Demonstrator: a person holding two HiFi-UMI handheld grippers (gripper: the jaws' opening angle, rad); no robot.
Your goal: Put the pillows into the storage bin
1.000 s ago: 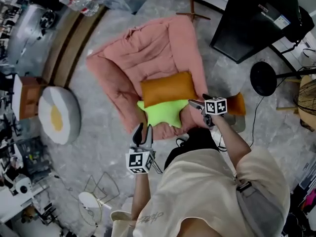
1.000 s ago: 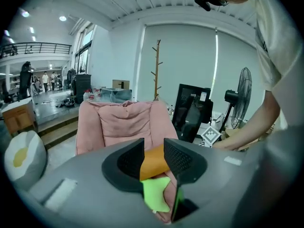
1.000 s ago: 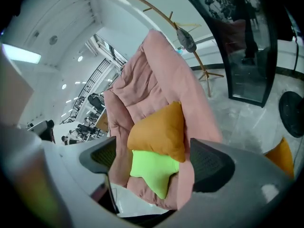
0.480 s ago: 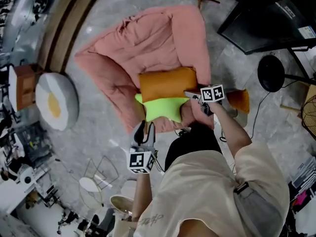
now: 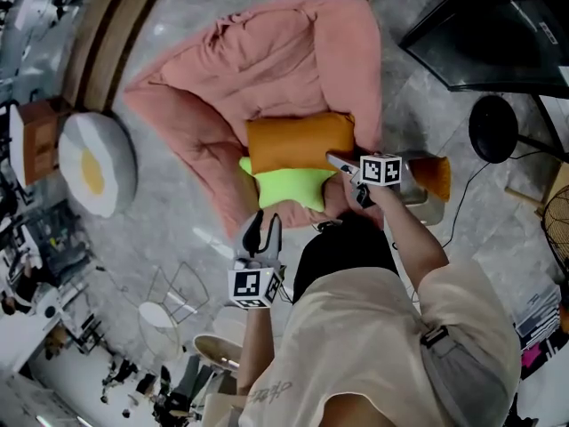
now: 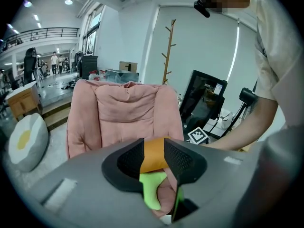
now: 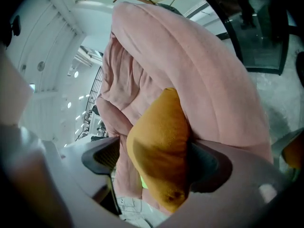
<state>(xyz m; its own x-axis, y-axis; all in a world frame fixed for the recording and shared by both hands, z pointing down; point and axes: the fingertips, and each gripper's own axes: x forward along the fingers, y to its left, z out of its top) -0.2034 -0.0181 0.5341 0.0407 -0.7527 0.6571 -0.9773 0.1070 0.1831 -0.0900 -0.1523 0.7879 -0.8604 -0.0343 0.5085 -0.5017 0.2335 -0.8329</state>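
While R claw [image 7: 153, 166] closes, orange pillow [image 7: 159, 146] sits btwn jaws.

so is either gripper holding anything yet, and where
Nothing is held yet. The right gripper, jaws just closing, straddles the orange pillow at its right end without clamping it; the left gripper is open and empty.

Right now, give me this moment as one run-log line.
right gripper: fingers just closing around orange pillow, not clamped | left gripper: open, empty | green pillow: beside it, on pink chair
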